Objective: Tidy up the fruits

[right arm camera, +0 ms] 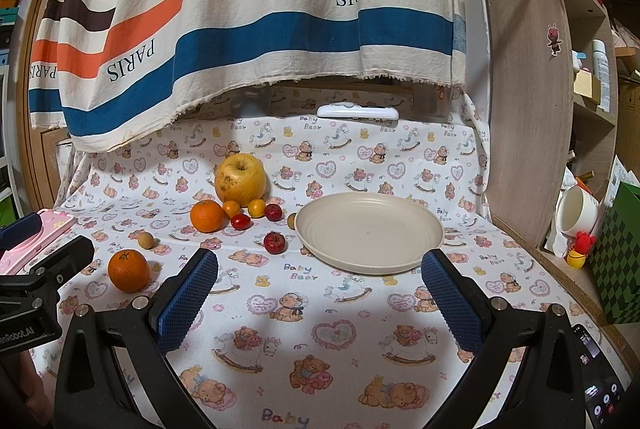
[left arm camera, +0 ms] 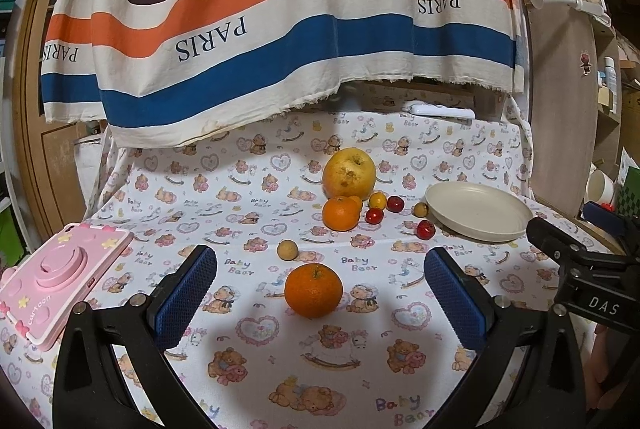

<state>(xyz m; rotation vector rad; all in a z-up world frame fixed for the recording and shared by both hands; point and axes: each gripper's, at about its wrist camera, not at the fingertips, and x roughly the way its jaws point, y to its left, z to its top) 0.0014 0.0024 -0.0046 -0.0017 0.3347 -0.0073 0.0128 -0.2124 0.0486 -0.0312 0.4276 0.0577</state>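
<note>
An orange mandarin (left arm camera: 313,290) lies on the bear-print cloth between the fingers of my open left gripper (left arm camera: 320,295); it also shows in the right wrist view (right arm camera: 128,270). A big yellow apple (left arm camera: 349,172) (right arm camera: 240,183), a second mandarin (left arm camera: 341,213) (right arm camera: 206,215), several small red and yellow fruits (left arm camera: 374,215) and a brown longan (left arm camera: 287,250) lie behind. An empty cream plate (left arm camera: 480,211) (right arm camera: 370,232) sits at the right. My right gripper (right arm camera: 320,293) is open and empty, just in front of the plate.
A pink toy camera (left arm camera: 60,275) lies at the left. A striped cloth (left arm camera: 280,9) hangs over the back. A white remote (right arm camera: 358,112) lies at the rear. A wooden panel (right arm camera: 528,109), a white cup (right arm camera: 578,209) and a phone (right arm camera: 600,381) stand at the right.
</note>
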